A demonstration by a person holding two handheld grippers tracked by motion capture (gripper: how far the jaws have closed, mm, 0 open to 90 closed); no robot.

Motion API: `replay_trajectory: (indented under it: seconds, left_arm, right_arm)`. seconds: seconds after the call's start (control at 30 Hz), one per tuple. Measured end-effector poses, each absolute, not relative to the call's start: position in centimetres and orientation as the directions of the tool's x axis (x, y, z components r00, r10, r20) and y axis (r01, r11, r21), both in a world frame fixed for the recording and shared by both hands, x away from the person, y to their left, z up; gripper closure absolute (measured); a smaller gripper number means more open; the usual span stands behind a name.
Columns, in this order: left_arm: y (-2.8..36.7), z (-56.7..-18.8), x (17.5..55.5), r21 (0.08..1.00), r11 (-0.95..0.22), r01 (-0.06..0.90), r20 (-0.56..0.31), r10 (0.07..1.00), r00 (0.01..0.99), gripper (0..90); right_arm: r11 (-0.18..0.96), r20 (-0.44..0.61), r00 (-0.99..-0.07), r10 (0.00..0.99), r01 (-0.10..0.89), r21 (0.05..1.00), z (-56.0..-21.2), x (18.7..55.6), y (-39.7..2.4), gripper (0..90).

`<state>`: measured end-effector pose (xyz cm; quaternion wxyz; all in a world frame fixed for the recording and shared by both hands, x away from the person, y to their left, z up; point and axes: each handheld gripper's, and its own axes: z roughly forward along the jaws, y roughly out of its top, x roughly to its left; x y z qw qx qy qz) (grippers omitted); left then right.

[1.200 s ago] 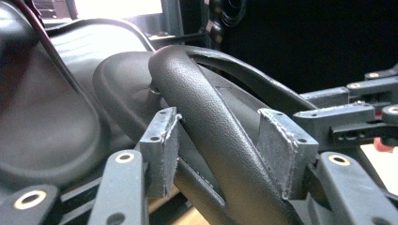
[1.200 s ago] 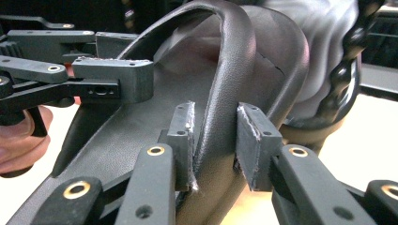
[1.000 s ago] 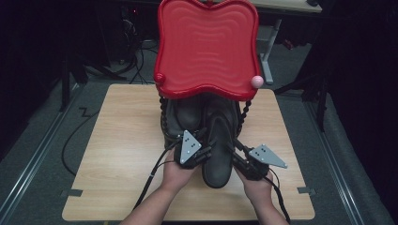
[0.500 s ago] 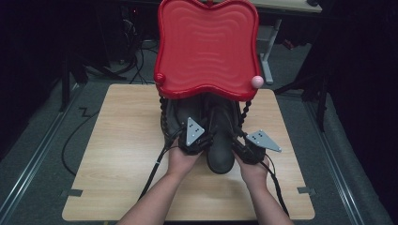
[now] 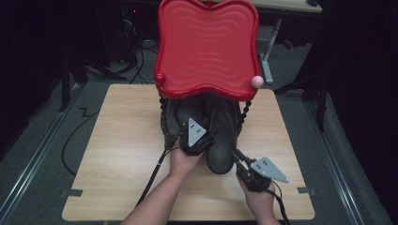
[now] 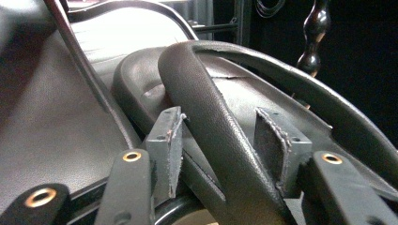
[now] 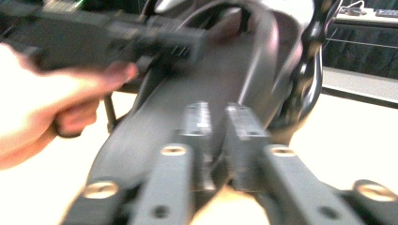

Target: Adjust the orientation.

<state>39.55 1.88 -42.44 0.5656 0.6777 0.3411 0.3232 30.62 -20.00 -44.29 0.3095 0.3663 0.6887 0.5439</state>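
Note:
Two dark leather boots [image 5: 224, 140] stand side by side on the wooden table [image 5: 126, 140], under a red wavy tray [image 5: 206, 47]. My left gripper [image 5: 201, 127] reaches in between the boots. In the left gripper view its pads [image 6: 164, 136] press on a curved leather band of a boot [image 6: 206, 108]. My right gripper [image 5: 236, 154] lies low by the toe of the right-hand boot. Its jaws have just been closing and stand nearly together [image 7: 218, 122] against the dark boot [image 7: 206, 84]. Blur hides whether anything thin is pinched.
The red tray rests on black beaded posts [image 5: 245, 110] at the table's far middle, with a pink ball [image 5: 256, 81] at its right corner. Cables trail from both grippers toward the front edge. Bare wood lies left and right of the boots.
The right gripper went forward along the boot, then drew back toward the person to the toe, jaws closer together. The left gripper shifted a little forward between the boots.

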Motion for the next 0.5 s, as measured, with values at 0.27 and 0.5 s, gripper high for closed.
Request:
replay_trajectory:
  seconds: [0.27, 0.5]
  left_arm:
    - [1.6, -42.6, 39.4, 0.989, -0.111, 0.094, 0.043, 0.843, 0.536, 53.5]
    - [1.4, -42.6, 39.4, 0.991, -0.097, 0.097, 0.031, 0.848, 0.528, 54.0]
  right_arm:
    - [0.185, -0.054, -0.583, 0.811, 0.169, 0.968, -46.3, 27.1, -18.9, 89.9]
    - [0.234, -0.079, -0.626, 0.775, 0.169, 0.957, -47.1, 26.4, -17.9, 90.0]
